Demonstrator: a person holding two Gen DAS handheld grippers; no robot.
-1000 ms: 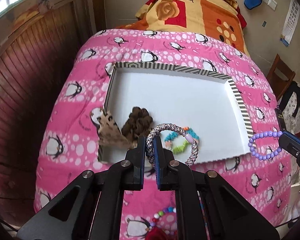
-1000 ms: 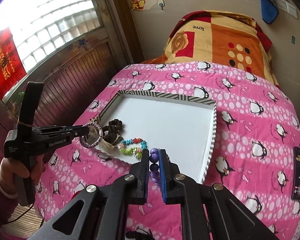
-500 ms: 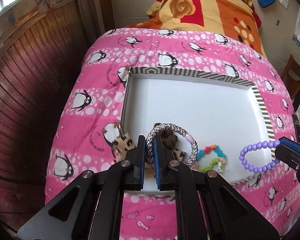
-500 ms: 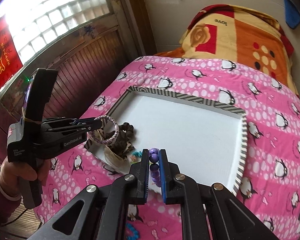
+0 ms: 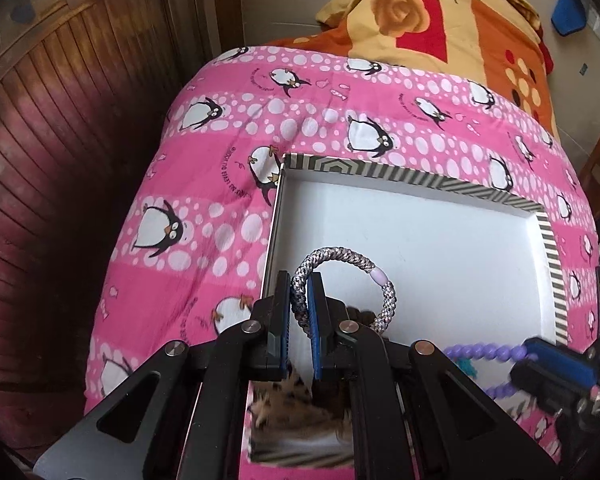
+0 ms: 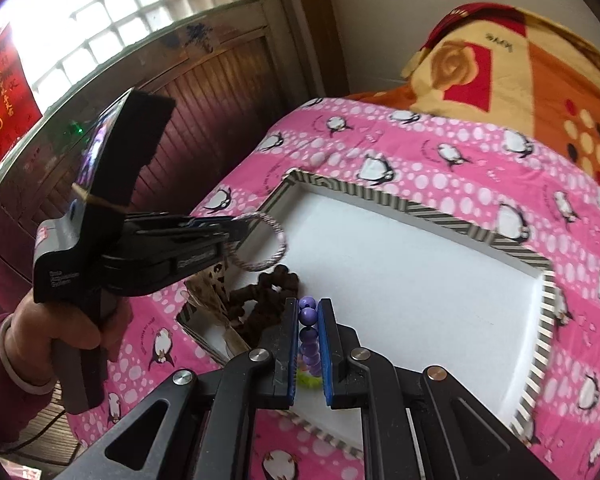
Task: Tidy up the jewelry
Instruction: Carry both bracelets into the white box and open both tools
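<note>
- Since a second ago both grippers have carried their loads further over the tray [image 5: 548, 240]: in the left wrist view its white floor now fills the centre right of the frame, where before the tray sat higher and smaller.
- The left gripper [image 5: 300, 312] is clamped on the grey braided bracelet [image 5: 340, 254], whose loop stands out above the fingertips at lower centre, over the tray's left side.
- The right gripper [image 6: 309, 344] is clamped on the purple bead bracelet [image 6: 309, 314], the beads stacked between its blue pads at lower centre.
- My reading: both pieces are now placed for setting down inside the tray, so release is probably the step in hand, and neither has been let go yet.
- Only the right wrist view shows the person's hand [image 6: 56, 320] on the left tool at the left of the frame, and the brown scrunchie [image 6: 272, 284] lying clear in the tray's near left corner.
- Only the left wrist view shows the purple beads as an open loop at the lower right, and the leopard-print piece [image 5: 284, 408], blurred, behind the fingers at the bottom.
</note>
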